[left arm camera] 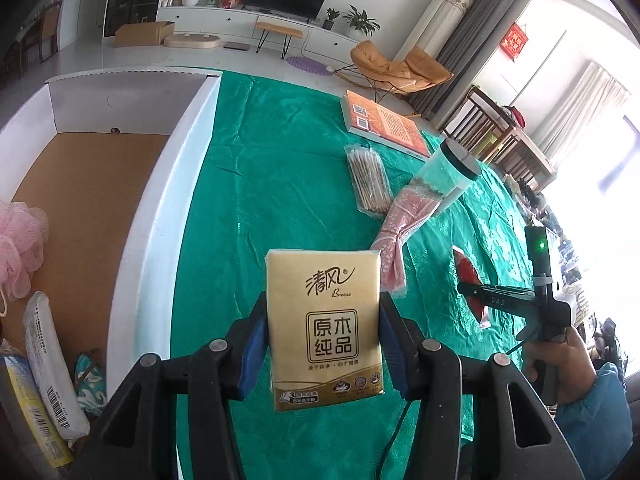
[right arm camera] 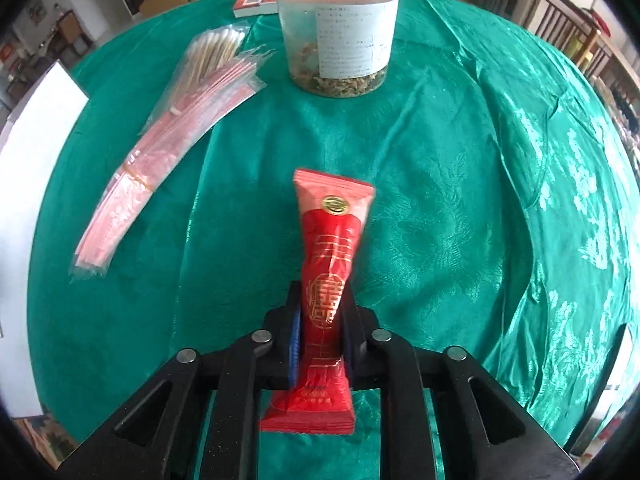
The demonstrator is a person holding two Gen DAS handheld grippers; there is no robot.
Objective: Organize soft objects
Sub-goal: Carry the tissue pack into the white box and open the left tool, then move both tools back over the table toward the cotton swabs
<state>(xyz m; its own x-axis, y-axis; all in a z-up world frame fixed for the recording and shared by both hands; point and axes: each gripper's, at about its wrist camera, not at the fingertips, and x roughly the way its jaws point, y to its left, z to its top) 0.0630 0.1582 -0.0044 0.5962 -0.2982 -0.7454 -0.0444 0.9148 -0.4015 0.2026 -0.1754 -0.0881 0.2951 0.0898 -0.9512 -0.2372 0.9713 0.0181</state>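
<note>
Bright daylight pours from the windows [left arm camera: 592,80] at the upper right of the left view, blown out white. Fisheye bending darkens every corner. The green cloth [right arm camera: 460,200] shows sheen; edges blur slightly.

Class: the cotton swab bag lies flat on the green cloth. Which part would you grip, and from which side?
Grip the swab bag across its narrow width near mid-length, coming from above. It is long, flat and lies on the cloth, so fingers probably fit astride the long edges; the pink packets crowd one end.

One gold tissue pack [left arm camera: 324,328], one red sachet [right arm camera: 326,280], one jar [right arm camera: 338,28], one book [left arm camera: 384,124], one cotton-swab bag [left arm camera: 368,180].
</note>
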